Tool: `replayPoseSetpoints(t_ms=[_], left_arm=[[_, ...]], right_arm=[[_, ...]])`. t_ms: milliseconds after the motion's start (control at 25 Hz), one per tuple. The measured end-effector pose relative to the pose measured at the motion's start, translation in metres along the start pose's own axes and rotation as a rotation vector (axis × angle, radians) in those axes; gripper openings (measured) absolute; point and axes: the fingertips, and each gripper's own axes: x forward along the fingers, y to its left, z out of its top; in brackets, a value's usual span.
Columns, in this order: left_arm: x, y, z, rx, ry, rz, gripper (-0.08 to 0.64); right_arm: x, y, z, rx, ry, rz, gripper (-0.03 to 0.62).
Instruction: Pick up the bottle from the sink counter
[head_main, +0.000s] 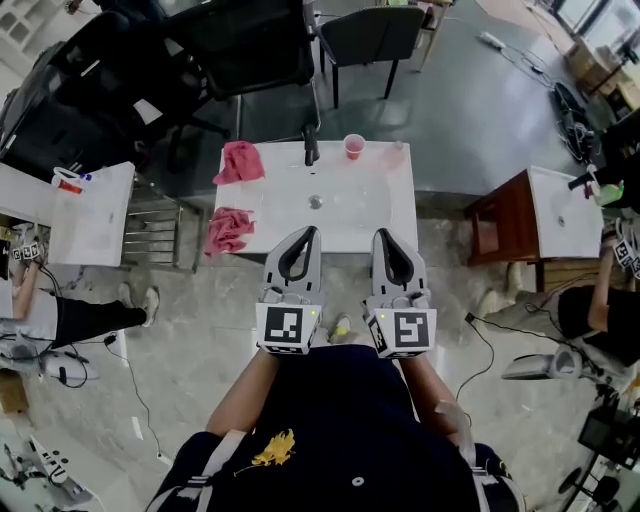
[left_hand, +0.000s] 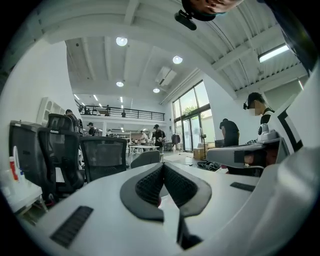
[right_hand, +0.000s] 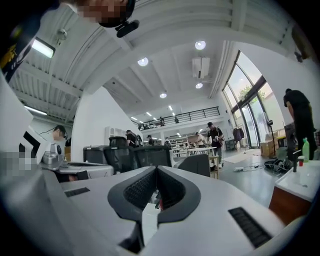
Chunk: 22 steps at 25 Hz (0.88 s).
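A white sink counter (head_main: 390, 215) stands ahead of me in the head view, with a dark faucet (head_main: 311, 148) at its back edge. A pink cup (head_main: 353, 146) sits at the back, and a pale clear bottle (head_main: 396, 153) stands just right of it. Two pink cloths (head_main: 238, 161) lie on the counter's left side. My left gripper (head_main: 313, 232) and right gripper (head_main: 380, 235) hover side by side over the counter's near edge, both shut and empty. In the left gripper view (left_hand: 163, 166) and the right gripper view (right_hand: 156, 169) the jaws meet at the tips, and the bottle is hidden.
Black office chairs (head_main: 250, 45) stand behind the counter. Another white counter (head_main: 90, 215) is at the left, and a wooden cabinet with a sink top (head_main: 560, 215) at the right; people stand at both. Cables (head_main: 130, 390) trail over the marble floor.
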Motion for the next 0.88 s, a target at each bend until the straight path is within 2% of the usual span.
replayPoseSetpoints(t_ms=[120,240,400,640,880], left_arm=[[0.001,0.01,-0.001,-0.003,-0.004,0.007,0.018],[0.007,0.024,0.001,-0.015,-0.013,0.017,0.018],[0.016,0.044,-0.006,-0.001,-0.014,0.003,0.018],[0.033,0.074,-0.008,0.017,-0.021,-0.052,0.018],[0.047,0.104,-0.011,0.023,-0.023,-0.074,0.018]], right_arm=[[0.004,0.001,0.003,0.031,-0.013,-0.004,0.029],[0.015,0.004,0.002,0.0,-0.013,-0.008,0.029],[0.034,0.01,0.0,-0.032,-0.01,-0.016,0.028],[0.062,0.025,0.003,-0.009,-0.022,-0.012,0.026],[0.086,0.029,-0.001,-0.006,-0.004,-0.042,0.026]])
